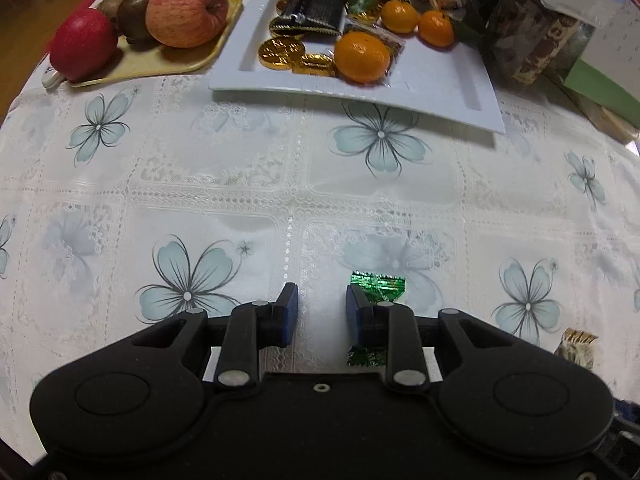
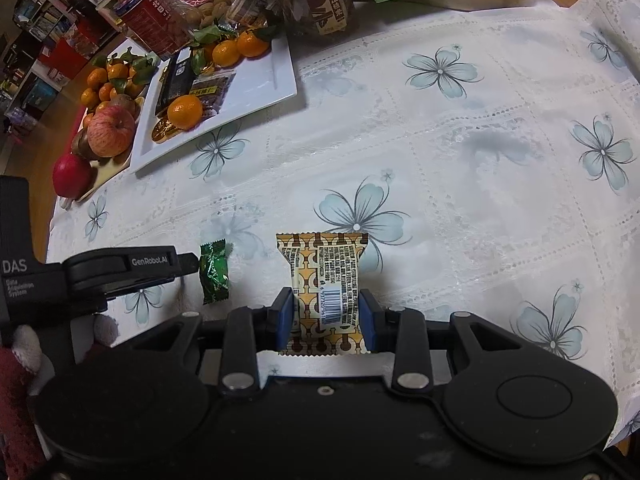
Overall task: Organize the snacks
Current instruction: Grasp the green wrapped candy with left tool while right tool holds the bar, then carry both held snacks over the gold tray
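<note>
Most snacks already sit on the white tray [image 1: 448, 92] at the table's far edge; the right gripper [image 2: 326, 314] pinches a brown-patterned packet [image 2: 324, 276]; the left gripper [image 1: 321, 312], spread, has a green candy [image 1: 378, 286] beside one finger near the table's near edge.

Table cover: white lace-pattern tablecloth [image 1: 224, 184] printed with pale blue flowers, spread over the whole table.
Floor: brown wood floor [image 1: 28, 28] beyond the table's far left edge.
Furniture: cluttered shelves [image 2: 44, 12] of books and boxes at the room's far side.
Light: dim, warm indoor.
</note>
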A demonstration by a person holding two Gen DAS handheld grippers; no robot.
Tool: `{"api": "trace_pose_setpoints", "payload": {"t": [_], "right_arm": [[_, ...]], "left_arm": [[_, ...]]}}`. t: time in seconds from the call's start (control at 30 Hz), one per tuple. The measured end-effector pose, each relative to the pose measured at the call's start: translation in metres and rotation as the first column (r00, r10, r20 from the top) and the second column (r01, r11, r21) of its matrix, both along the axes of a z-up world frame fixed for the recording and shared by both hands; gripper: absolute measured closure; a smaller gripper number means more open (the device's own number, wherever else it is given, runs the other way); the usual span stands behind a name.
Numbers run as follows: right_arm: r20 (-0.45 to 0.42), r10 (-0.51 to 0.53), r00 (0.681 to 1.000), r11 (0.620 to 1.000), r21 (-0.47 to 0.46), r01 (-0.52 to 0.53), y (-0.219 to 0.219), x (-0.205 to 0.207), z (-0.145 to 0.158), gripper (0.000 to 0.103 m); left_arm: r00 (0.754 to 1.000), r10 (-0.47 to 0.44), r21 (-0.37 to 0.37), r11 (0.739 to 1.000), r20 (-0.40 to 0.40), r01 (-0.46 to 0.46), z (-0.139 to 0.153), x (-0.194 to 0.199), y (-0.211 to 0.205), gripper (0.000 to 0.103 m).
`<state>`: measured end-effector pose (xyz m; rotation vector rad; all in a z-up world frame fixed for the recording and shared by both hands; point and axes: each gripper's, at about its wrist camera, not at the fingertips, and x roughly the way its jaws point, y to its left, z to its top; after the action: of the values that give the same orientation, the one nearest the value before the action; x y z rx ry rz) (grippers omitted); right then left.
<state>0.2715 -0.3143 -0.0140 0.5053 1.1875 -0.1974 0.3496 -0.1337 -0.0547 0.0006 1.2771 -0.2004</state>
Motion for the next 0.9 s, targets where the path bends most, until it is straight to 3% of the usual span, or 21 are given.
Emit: {"api": "trace_pose_setpoints", "payload": {"t": [0.13, 0.43, 0.53, 0.83, 0.87, 0.9], "right_arm": [[-0.006, 0.006, 1.000, 1.000, -0.001, -0.006, 0.002, 0.001, -0.001, 0.067], [-0.016, 0.019, 1.000, 1.000, 0.000, -0.019, 0.006, 0.005, -0.004, 0.067], [-0.021, 0.018, 1.000, 1.000, 0.000, -0.018, 0.005, 0.004, -0.005, 0.067], [-0.021, 0.015, 1.000, 1.000, 0.007, -0.015, 0.004, 0.004, -0.004, 0.067], [-0.022, 0.016, 1.000, 1.000, 0.006, -0.016, 0.004, 0.004, -0.005, 0.067], [-0.024, 0.017, 1.000, 1.000, 0.005, -0.017, 0.004, 0.004, -0.005, 0.067]], "left_arm": [[0.999, 0.054, -0.089, 0.995, 0.003, -0.053, 0.009, 0.006, 0.008, 0.067], [0.996, -0.092, -0.072, 0.993, -0.012, 0.091, -0.002, -0.005, -0.025, 0.066], [0.996, -0.090, -0.040, 0.995, 0.000, 0.090, -0.005, -0.007, -0.027, 0.066], [0.997, -0.058, -0.050, 0.997, -0.046, 0.055, -0.015, -0.002, -0.023, 0.066], [0.997, -0.062, -0.057, 0.997, -0.049, 0.059, -0.016, -0.003, -0.023, 0.069], [0.997, -0.059, -0.061, 0.997, -0.048, 0.056, -0.016, -0.003, -0.023, 0.080]]}}
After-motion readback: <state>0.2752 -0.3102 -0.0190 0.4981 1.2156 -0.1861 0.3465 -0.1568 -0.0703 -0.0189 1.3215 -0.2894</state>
